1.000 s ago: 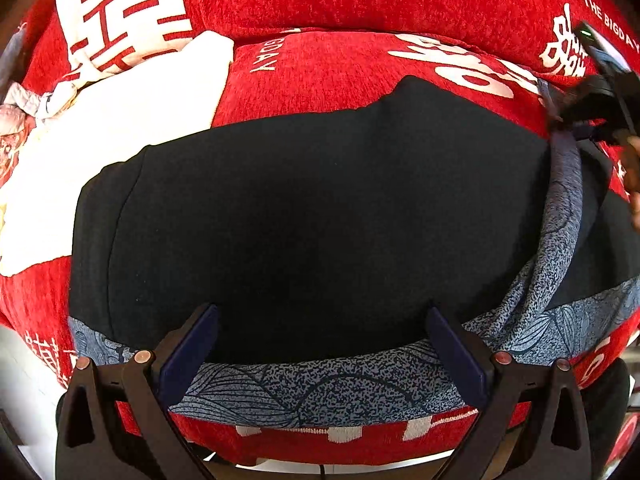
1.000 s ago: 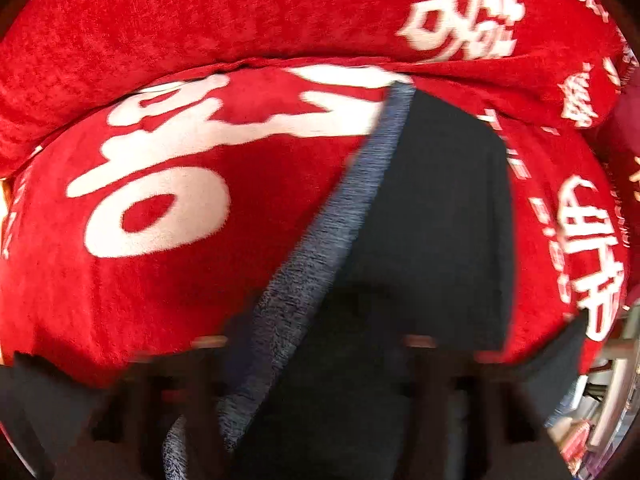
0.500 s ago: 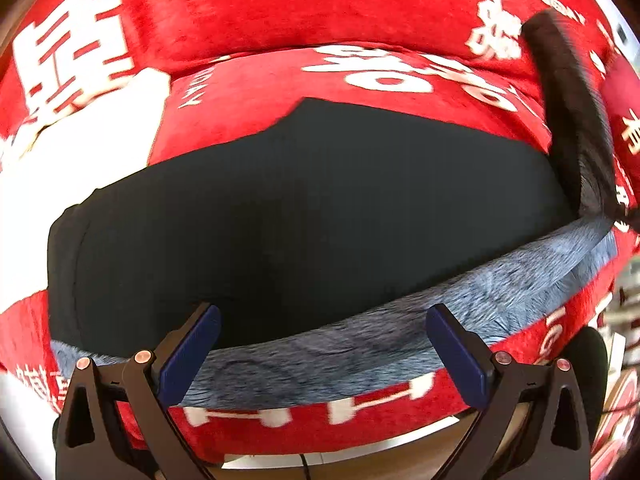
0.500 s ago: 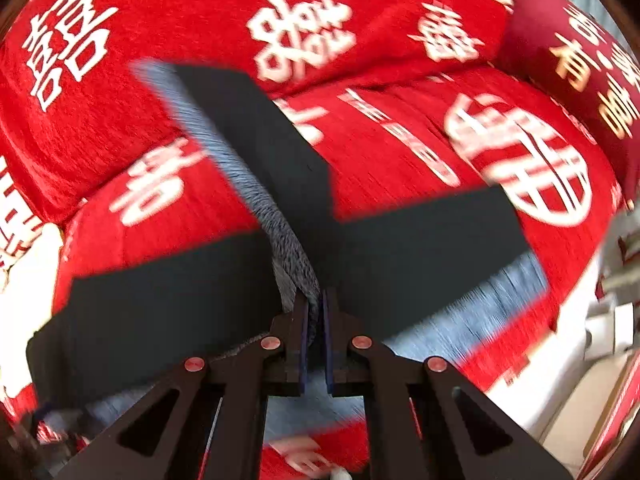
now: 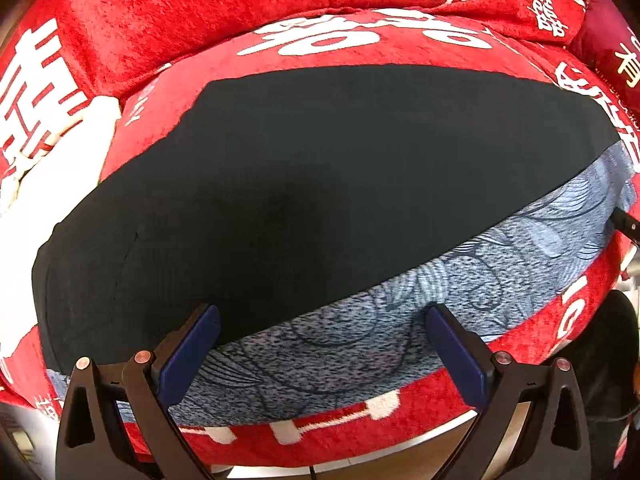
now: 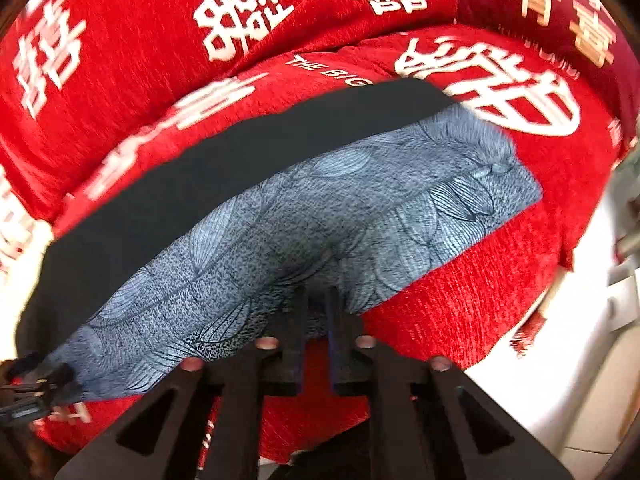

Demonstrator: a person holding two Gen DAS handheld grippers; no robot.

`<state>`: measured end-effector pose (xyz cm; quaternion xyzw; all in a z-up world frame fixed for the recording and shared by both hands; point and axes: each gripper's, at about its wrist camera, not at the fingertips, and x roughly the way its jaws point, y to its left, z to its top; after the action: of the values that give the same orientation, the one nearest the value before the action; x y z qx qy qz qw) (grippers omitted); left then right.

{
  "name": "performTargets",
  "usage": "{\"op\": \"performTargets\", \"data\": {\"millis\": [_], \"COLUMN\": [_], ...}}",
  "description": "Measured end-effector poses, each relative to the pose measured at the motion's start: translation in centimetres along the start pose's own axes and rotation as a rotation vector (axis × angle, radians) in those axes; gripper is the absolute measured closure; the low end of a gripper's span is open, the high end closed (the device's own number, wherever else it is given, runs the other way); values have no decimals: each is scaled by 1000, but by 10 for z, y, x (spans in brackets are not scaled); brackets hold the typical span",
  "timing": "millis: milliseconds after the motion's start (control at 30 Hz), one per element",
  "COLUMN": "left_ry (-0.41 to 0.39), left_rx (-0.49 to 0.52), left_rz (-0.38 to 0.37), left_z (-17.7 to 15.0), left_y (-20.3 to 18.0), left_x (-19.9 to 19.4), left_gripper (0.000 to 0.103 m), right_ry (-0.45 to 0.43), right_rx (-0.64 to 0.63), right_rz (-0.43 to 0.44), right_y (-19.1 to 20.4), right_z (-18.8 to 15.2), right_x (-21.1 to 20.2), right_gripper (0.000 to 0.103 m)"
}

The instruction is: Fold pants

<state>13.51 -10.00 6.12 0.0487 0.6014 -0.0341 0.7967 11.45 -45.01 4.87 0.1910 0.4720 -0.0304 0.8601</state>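
The pants (image 5: 320,184) are black with a blue-grey leaf-print side band (image 5: 440,292). They lie spread flat across the red sofa seat. My left gripper (image 5: 320,324) is open and empty, its blue pads hovering over the near edge of the printed band. In the right wrist view the pants (image 6: 224,168) stretch left to right with the printed band (image 6: 340,208) nearest. My right gripper (image 6: 316,308) has its jaws nearly together at the band's near edge; whether cloth is pinched between them is unclear.
The red sofa cover (image 5: 280,12) with white characters rises into a backrest behind the pants. A white cloth (image 5: 52,176) lies on the seat at the left. A dark red cushion (image 6: 560,12) sits at the right. A pale floor (image 6: 580,380) lies beyond the seat's right edge.
The right gripper swung the lifted pant leg over and down. The leg that was in the air now lies flat on the seat with the printed band along the near edge.
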Motion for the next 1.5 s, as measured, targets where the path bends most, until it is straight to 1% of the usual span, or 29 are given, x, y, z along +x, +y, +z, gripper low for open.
{"op": "performTargets", "data": {"millis": [33, 67, 100, 133, 233, 367, 467, 567, 700, 767, 833, 867, 900, 933, 967, 1033, 1100, 1167, 1200, 1267, 1333, 1400, 1467, 1500], "left_ry": [3, 6, 8, 10, 14, 20, 22, 27, 29, 28, 27, 24, 21, 21, 23, 26, 29, 20, 12, -10, -32, -47, -39, -28], "left_rx": [-1, -1, -1, -1, 0, -6, -11, -19, -24, -28, -33, -33, -32, -30, -31, -33, -36, -36, -32, -16, 10, 31, 47, 54], "left_rz": [3, 6, 9, 12, 21, 29, 34, 39, 43, 43, 44, 45, 47, 48, 48, 46, 47, 38, 34, 17, -8, -23, -38, -40], "left_z": [1, 2, 2, 2, 4, 5, 7, 7, 7, 7, 8, 8, 7, 8, 8, 9, 9, 11, 12, 16, 22, 26, 30, 31], "left_y": [-1, -2, -3, -5, -8, -15, -15, -15, -16, -16, -15, -16, -18, -18, -18, -18, -18, -20, -22, -26, -33, -39, -46, -50], "left_x": [0, 0, 0, 1, 1, 0, 2, 2, 2, 3, 5, 5, 5, 5, 5, 4, 3, -3, -6, -15, -24, -29, -26, -23], "left_gripper": [0, 0, 0, 0, 0, 0, 0, 0, 0, 0, 0, 0, 0, 0, 0, 0, 0, 0, 0, 0, 0, 0, 0, 0], "right_ry": [-16, -52, -85, -120, -175, -202, -211, -206, -197, -211, -223, -235, -241, -221, -189, -191, -225, -286, -303, -347, -361, -361, -353, -326], "right_rx": [34, 81, 110, 139, 178, 178, 160, 148, 195, 214, 203, 193, 178, 169, 172, 164, 147, 117, 102, 45, 16, 12, 0, -3], "right_rz": [14, 36, 54, 70, 95, 113, 138, 118, 116, 134, 135, 132, 139, 150, 135, 133, 143, 166, 166, 164, 135, 100, 60, 18], "right_y": [-11, -28, -39, -53, -83, -104, -107, -105, -112, -114, -112, -110, -107, -106, -105, -102, -96, -89, -85, -72, -60, -55, -55, -56], "right_z": [4, 8, 10, 14, 27, 51, 65, 75, 81, 81, 84, 87, 90, 93, 98, 101, 102, 103, 103, 103, 101, 98, 94, 92], "right_x": [-3, -9, -13, -19, -26, -14, 0, 12, 23, 22, 25, 26, 27, 31, 37, 34, 18, -16, -28, -63, -86, -96, -95, -82], "right_gripper": [45, 29, 26, 26, 26, 26, 26, 27, 31, 31, 31, 33, 49, 67, 96, 96, 97, 97, 97, 97, 97, 97, 97, 97]}}
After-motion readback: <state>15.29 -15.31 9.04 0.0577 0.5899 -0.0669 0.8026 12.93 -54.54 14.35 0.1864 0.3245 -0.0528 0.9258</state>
